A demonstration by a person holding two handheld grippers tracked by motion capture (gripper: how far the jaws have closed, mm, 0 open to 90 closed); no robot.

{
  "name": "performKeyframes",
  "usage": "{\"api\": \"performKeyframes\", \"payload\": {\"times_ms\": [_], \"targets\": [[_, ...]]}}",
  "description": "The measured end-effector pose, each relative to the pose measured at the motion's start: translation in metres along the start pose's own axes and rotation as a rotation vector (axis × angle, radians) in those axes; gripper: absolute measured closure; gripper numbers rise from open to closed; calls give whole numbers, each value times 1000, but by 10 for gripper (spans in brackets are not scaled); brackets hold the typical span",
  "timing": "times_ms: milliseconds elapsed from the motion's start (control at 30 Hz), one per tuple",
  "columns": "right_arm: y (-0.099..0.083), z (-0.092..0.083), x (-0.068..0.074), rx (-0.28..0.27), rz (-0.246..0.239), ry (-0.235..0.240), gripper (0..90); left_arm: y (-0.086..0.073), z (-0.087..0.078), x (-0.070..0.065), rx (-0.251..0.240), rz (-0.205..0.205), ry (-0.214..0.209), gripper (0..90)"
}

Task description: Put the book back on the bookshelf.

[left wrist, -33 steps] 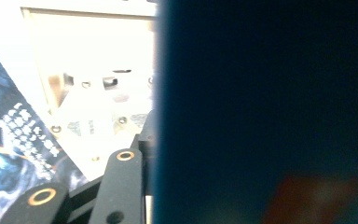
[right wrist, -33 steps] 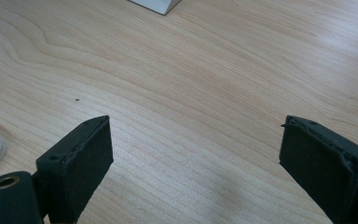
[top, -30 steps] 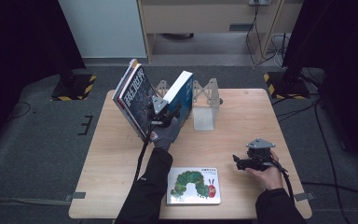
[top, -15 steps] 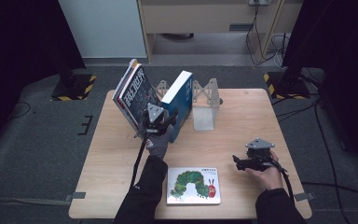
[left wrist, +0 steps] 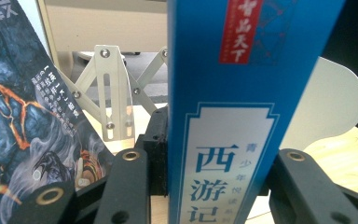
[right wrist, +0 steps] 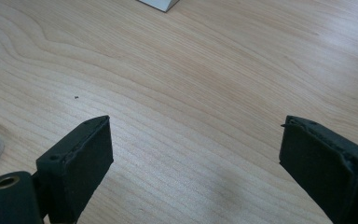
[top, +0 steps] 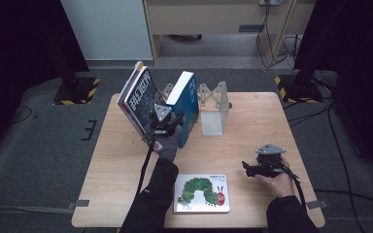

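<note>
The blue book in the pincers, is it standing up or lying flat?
Standing up: the blue book rests on its bottom edge, spine between the left gripper jaws.

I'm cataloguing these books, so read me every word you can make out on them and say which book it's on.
"西游记", large, on the spine of the blue book.
"青少年悦读系列", small, beside it, partly blurred.
"品天下", on that spine's red label; the character above is cut off.
"世界", large white, on the dark book; the first two characters are unclear.
Small white print on the dark book: unreadable.
Title on the caterpillar book: too small.
</note>
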State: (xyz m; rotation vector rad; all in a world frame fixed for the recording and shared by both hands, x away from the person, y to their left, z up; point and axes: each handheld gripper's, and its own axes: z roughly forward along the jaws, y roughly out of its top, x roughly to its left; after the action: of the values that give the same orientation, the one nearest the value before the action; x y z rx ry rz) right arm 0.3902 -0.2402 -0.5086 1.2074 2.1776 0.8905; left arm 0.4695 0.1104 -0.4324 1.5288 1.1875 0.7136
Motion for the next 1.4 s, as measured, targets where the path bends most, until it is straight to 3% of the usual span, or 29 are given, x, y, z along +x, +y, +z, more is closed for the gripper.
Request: {"api": "performKeyframes", "payload": {"times_ms": [367,633,1033,1400], "targets": [[0,-1,0,-2,5,5,99,2,13,-13,2,-2,16,604],[0,-1,1,-2,-5,4,99,-9,7,-11,-49,41,-55,569],[0,-1,1,-1,-6,5,100,-23,-6,-8,-66,42,-80,577],[1,0,0,-3,-11,5,100,-12,0,-20,3,43,-44,592]]}}
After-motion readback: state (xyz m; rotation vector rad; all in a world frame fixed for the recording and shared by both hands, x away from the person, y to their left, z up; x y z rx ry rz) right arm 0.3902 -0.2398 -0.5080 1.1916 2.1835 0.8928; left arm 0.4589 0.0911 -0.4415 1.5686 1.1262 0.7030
